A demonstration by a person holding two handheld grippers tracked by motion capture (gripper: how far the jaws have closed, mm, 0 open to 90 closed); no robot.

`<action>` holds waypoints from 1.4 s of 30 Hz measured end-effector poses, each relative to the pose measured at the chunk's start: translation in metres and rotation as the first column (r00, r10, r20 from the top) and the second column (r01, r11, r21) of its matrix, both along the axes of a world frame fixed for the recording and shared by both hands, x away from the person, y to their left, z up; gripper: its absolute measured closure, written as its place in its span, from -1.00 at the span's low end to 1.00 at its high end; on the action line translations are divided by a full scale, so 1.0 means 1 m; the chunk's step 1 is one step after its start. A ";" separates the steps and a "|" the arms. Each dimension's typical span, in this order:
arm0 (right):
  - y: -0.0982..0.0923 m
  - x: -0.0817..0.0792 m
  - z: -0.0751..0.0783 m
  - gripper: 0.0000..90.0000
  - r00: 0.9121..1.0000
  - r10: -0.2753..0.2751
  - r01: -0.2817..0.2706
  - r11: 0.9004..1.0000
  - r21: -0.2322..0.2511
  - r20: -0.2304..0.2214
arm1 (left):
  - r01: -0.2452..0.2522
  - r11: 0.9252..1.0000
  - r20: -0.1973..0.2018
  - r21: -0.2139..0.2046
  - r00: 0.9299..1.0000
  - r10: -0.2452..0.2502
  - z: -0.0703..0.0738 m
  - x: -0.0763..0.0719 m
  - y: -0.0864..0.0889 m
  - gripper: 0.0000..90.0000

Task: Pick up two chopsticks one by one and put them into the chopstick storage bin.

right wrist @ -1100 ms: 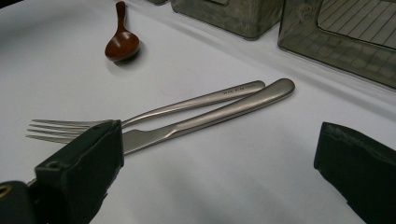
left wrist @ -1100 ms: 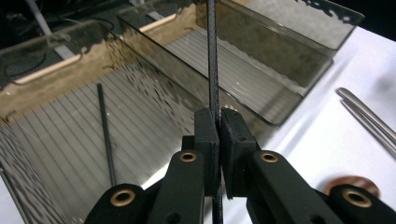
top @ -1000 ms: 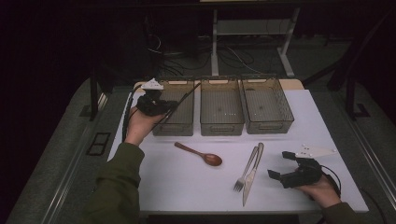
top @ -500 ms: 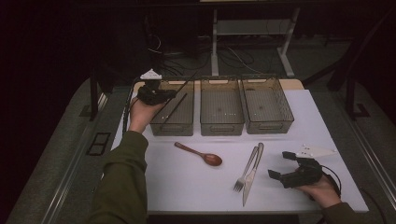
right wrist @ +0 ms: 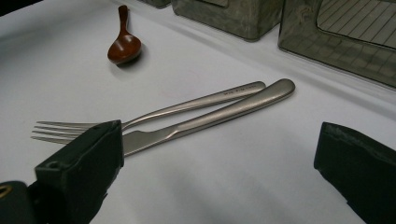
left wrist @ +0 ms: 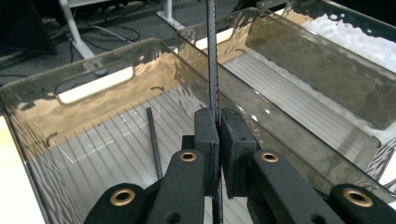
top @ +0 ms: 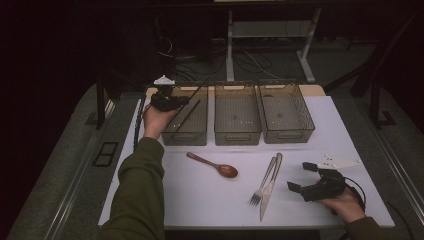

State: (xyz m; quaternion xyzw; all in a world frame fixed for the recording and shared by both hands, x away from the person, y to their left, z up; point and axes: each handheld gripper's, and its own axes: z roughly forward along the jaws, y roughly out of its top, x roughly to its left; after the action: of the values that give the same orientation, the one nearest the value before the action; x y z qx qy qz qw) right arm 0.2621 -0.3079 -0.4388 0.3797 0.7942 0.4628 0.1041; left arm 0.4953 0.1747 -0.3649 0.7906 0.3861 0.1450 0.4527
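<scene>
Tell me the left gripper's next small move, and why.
Probably lower and open: the left gripper is shut on a chopstick over the left bin, where another chopstick already lies. Releasing would pair them.

Dim room around a white desk [top: 210, 200]

Beyond the desk's far edge, a pale metal frame [top: 270, 30] stands on dark floor [top: 260, 65] amid tangled cables [top: 200, 62]; grey floor [top: 55, 165] lies left and right.

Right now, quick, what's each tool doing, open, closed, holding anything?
Left tool: closed on a thin black chopstick, above the leftmost bin.
Right tool: open, holding nothing, low over the table beside the fork and knife.
</scene>
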 end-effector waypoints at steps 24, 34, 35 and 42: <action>0.000 0.000 0.000 -0.98 1.000 0.001 -0.001 1.000 -0.001 0.000 | -0.042 0.997 -0.045 0.062 0.998 0.045 -0.011 0.003 0.001 0.79; 0.000 0.000 0.000 -0.98 1.000 0.000 0.000 1.000 0.000 0.000 | -0.003 0.997 -0.037 0.076 0.999 0.006 0.000 -0.005 -0.002 0.55; 0.000 0.000 0.000 -0.98 1.000 0.000 0.000 1.000 0.000 0.000 | 0.005 0.997 -0.040 0.079 0.999 -0.002 0.001 -0.006 -0.002 0.53; 0.000 0.001 0.000 -0.98 1.000 -0.002 0.002 1.000 0.001 -0.003 | 0.029 0.998 -0.034 0.062 0.999 -0.027 0.007 -0.020 -0.002 0.35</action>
State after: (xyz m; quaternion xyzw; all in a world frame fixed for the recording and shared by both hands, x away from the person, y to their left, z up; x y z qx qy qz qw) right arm 0.2627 -0.3081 -0.4390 0.3814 0.7938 0.4624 0.1031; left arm 0.4756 0.1731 -0.3582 0.8119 0.3778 0.1376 0.4232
